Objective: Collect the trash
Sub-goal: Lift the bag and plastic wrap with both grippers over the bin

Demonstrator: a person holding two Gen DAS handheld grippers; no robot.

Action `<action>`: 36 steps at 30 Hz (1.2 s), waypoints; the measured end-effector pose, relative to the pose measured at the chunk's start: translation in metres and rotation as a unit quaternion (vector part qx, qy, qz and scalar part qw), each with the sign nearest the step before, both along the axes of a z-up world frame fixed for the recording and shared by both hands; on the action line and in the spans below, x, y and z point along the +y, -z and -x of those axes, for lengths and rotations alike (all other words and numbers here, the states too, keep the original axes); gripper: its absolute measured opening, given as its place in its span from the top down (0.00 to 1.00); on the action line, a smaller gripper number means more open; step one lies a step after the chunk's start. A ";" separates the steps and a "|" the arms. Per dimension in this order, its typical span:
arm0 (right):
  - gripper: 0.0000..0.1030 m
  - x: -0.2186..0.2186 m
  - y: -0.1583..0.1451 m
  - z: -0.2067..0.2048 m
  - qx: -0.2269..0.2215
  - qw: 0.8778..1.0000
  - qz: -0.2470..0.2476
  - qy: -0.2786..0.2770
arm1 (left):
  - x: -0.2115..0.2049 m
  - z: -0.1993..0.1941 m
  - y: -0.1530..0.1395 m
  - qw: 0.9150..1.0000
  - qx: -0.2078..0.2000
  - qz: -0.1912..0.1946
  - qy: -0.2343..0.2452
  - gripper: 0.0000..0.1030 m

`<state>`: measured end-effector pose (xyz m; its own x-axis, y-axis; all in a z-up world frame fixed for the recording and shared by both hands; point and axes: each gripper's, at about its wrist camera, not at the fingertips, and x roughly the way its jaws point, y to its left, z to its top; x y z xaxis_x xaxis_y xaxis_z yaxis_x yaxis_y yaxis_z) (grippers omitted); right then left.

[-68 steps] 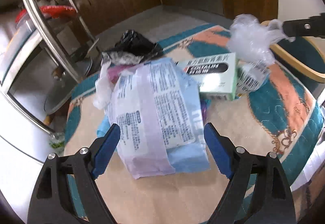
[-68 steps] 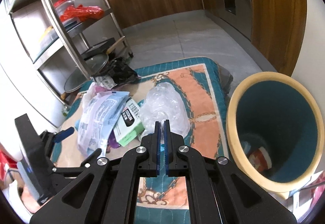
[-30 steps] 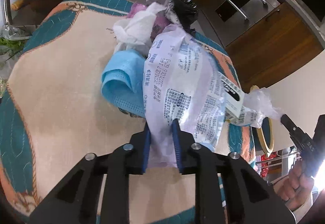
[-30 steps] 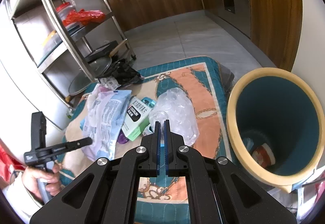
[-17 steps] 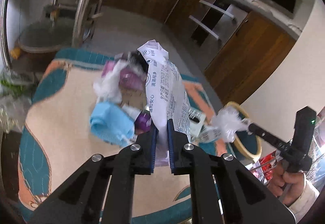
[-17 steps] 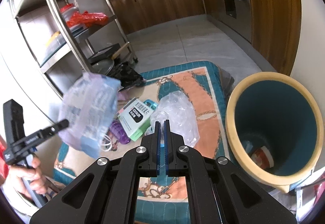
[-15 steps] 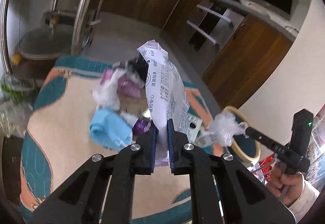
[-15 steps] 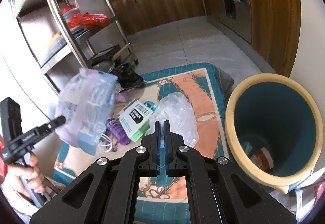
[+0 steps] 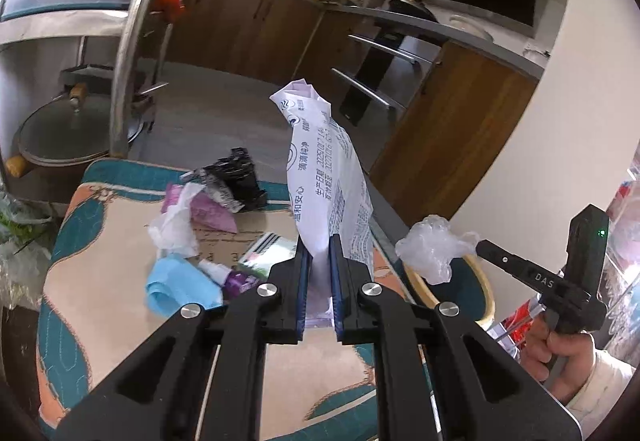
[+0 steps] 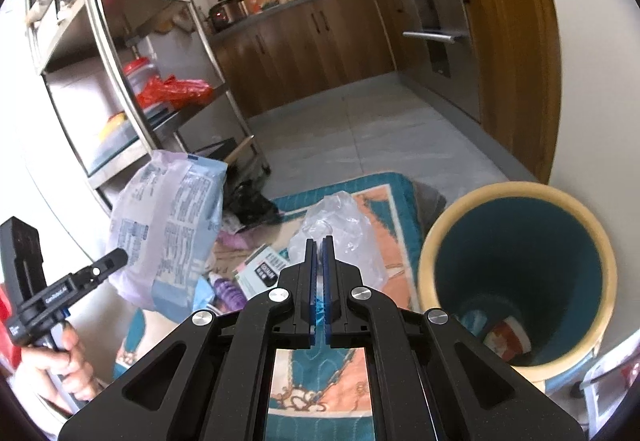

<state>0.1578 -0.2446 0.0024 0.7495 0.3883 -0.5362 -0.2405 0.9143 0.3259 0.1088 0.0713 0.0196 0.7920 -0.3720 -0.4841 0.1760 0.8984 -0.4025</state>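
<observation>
— What does the left gripper (image 9: 319, 273) hold?

— Its jaws are closed on the lower edge of a printed plastic package (image 9: 332, 185), white and pale blue. The package hangs in the air above the rug (image 9: 100, 241), standing up between the fingers.

— And the right gripper (image 10: 319, 273)?

— It is clamped on a crumpled clear plastic bag (image 10: 340, 229), also lifted off the rug. In the left wrist view this bag sits at the gripper's tip, in front of the bin's rim.

— Where is the bin?

— The teal bin (image 10: 516, 197) with a cream rim stands at the right of the rug, with some trash at its bottom.

— What lies on the rug?

— A green-and-white box (image 10: 262, 271), a purple bottle (image 9: 236, 277), a blue mask (image 9: 180, 289), white tissue (image 9: 176, 225) and a black bag (image 9: 240, 177).
</observation>
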 end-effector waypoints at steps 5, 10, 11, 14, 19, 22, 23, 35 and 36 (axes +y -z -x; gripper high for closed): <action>0.96 -0.014 0.000 0.006 0.000 1.000 0.007 0.016 | -0.028 -0.006 -0.007 1.000 -0.008 -0.008 0.028 0.91; 0.96 -0.039 0.002 0.012 0.002 0.999 0.012 0.040 | -0.065 -0.013 -0.011 0.998 -0.010 -0.016 0.061 0.91; 0.96 -0.044 0.002 0.014 0.002 0.999 0.012 0.044 | -0.076 -0.015 -0.012 0.997 -0.012 -0.022 0.070 0.91; 0.96 -0.059 0.004 0.017 0.004 0.998 0.014 0.058 | -0.103 -0.019 -0.016 0.995 -0.016 -0.035 0.093 0.91; 0.96 -0.083 0.009 0.020 0.010 0.996 0.019 0.083 | -0.158 -0.027 -0.020 0.989 -0.021 -0.061 0.136 0.91; 0.96 -0.096 0.013 0.022 0.017 0.995 0.018 0.097 | -0.188 -0.035 -0.015 0.985 -0.015 -0.070 0.154 0.91; 0.96 -0.099 0.014 0.023 0.019 0.994 0.018 0.102 | -0.200 -0.039 -0.012 0.984 -0.012 -0.076 0.160 0.91; 0.96 -0.132 0.039 0.011 0.071 0.986 0.011 0.150 | -0.283 -0.084 0.025 0.972 0.035 -0.132 0.189 0.91; 0.96 -0.133 0.041 0.009 0.076 0.986 0.011 0.151 | -0.287 -0.087 0.027 0.971 0.039 -0.137 0.190 0.91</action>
<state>0.1487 -0.3774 -0.0384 0.7398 0.1471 -0.6565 0.0937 0.9437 0.3171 0.1958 -0.2157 -0.0076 0.5802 -0.4788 -0.6589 0.4943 0.8500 -0.1824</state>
